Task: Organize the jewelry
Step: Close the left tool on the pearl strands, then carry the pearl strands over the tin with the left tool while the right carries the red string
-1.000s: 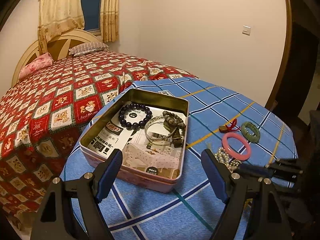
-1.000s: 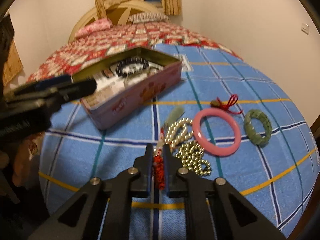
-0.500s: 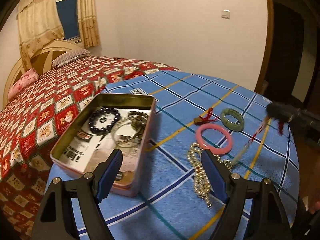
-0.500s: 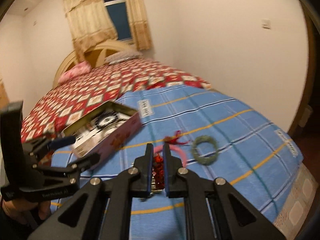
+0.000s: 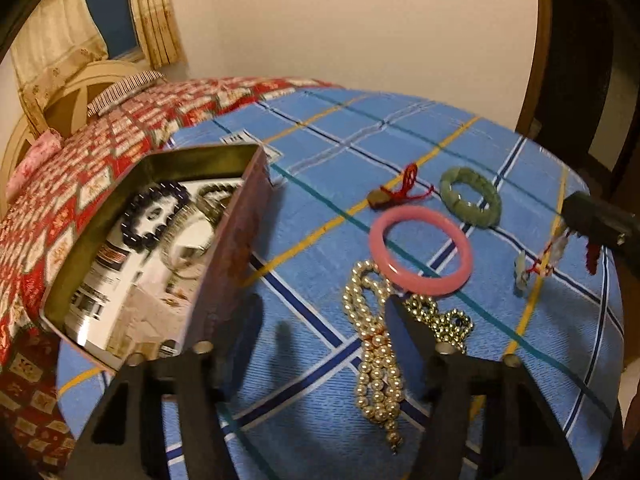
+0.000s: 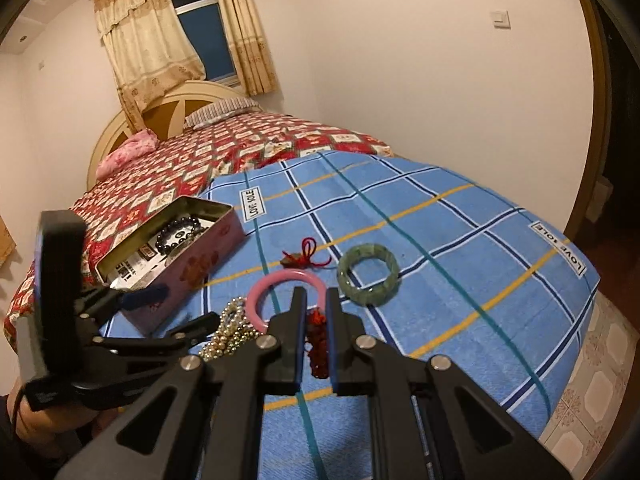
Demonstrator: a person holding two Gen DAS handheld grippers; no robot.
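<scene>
A pink tin box (image 5: 236, 248) (image 6: 188, 268) holds a dark bead bracelet (image 5: 154, 216), a metal bangle and papers. On the blue checked cloth lie a pink bangle (image 5: 420, 256) (image 6: 260, 292), a green jade bracelet (image 5: 470, 196) (image 6: 368, 274), a red-corded charm (image 5: 400, 192) (image 6: 304, 258) and a pearl necklace (image 5: 376, 356) (image 6: 230, 328). My right gripper (image 6: 316, 308) (image 5: 596, 224) is shut on a red-tasselled pendant (image 6: 318, 344) (image 5: 540, 264), lifted above the cloth. My left gripper (image 5: 324, 316) (image 6: 168, 312) is open, low over the pearls beside the tin.
The cloth (image 6: 440, 240) covers the foot of a bed with a red patterned quilt (image 6: 224, 152). The bed's edge drops off to a tiled floor (image 6: 592, 380) on the right. A wall and a door frame (image 5: 536, 40) stand behind.
My left gripper has moved right and lower, from over the tin to over the pearls. My right gripper has lifted the pendant off the cloth and drawn back.
</scene>
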